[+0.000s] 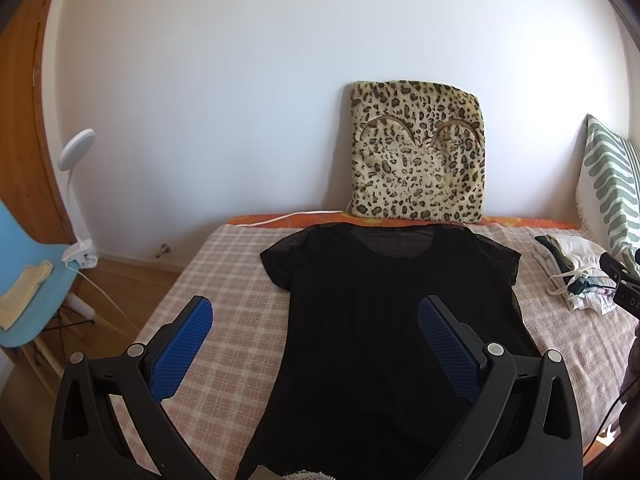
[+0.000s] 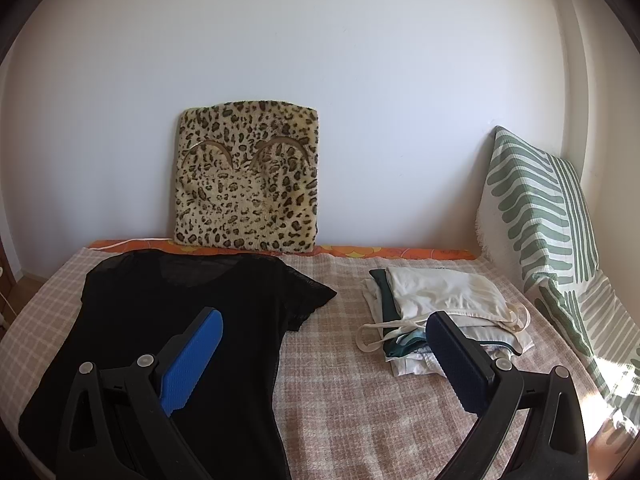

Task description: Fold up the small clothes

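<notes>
A black short-sleeved top [image 1: 372, 320] lies spread flat on the checked bed cover [image 1: 224, 280], neck toward the wall; it also shows in the right wrist view [image 2: 168, 320]. My left gripper [image 1: 316, 316] is open and empty, held above the top's left side, its blue pads wide apart. My right gripper [image 2: 324, 328] is open and empty, above the top's right edge and the cover [image 2: 360, 400]. A pile of folded small clothes [image 2: 444, 308] lies to the right; it also shows in the left wrist view [image 1: 572, 272].
A leopard-print cushion [image 2: 248, 176] leans on the wall behind the top. A green-striped pillow [image 2: 540, 220] stands at the right. A blue chair [image 1: 28, 280] with a cloth and a clip lamp [image 1: 76, 152] are left of the bed.
</notes>
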Action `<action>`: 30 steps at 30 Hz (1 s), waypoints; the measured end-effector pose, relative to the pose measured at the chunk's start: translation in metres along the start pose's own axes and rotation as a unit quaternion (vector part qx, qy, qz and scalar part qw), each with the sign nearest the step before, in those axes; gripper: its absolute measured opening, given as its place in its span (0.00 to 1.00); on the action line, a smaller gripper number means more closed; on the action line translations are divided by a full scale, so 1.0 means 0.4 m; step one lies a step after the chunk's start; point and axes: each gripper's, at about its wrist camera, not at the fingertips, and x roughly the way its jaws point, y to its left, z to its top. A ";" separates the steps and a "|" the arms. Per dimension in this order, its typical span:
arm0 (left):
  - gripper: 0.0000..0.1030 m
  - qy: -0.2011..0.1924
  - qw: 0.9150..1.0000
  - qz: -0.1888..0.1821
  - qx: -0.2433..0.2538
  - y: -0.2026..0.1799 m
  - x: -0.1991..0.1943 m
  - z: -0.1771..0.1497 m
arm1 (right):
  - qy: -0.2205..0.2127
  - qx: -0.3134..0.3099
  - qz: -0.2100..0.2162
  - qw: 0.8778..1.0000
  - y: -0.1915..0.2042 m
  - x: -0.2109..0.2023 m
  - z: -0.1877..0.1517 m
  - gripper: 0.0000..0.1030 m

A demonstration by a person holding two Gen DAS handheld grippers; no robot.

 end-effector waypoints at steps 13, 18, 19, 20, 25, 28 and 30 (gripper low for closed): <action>0.99 0.001 1.000 0.000 0.000 0.002 0.000 -0.001 | 0.000 -0.001 0.000 1.000 0.000 0.000 0.000 1.00; 0.99 0.003 1.000 0.001 0.000 0.002 0.000 -0.002 | -0.001 -0.001 0.000 1.000 0.000 0.000 -0.001 1.00; 0.99 0.003 1.000 0.002 0.000 0.003 0.000 -0.003 | -0.001 -0.001 0.000 1.000 0.001 0.000 -0.001 1.00; 0.99 0.003 1.000 0.002 0.000 0.001 0.000 -0.003 | 0.000 -0.001 0.000 1.000 0.001 0.000 -0.001 1.00; 0.99 0.007 1.000 0.004 0.000 0.008 0.005 -0.007 | 0.000 -0.002 0.000 1.000 0.003 0.001 0.000 1.00; 0.99 0.019 1.000 -0.006 -0.009 0.021 0.011 -0.012 | 0.001 -0.005 0.008 1.000 0.014 0.001 0.004 1.00; 0.99 0.027 0.999 -0.011 -0.015 0.031 0.016 -0.017 | 0.002 -0.010 0.014 1.000 0.028 0.001 0.005 1.00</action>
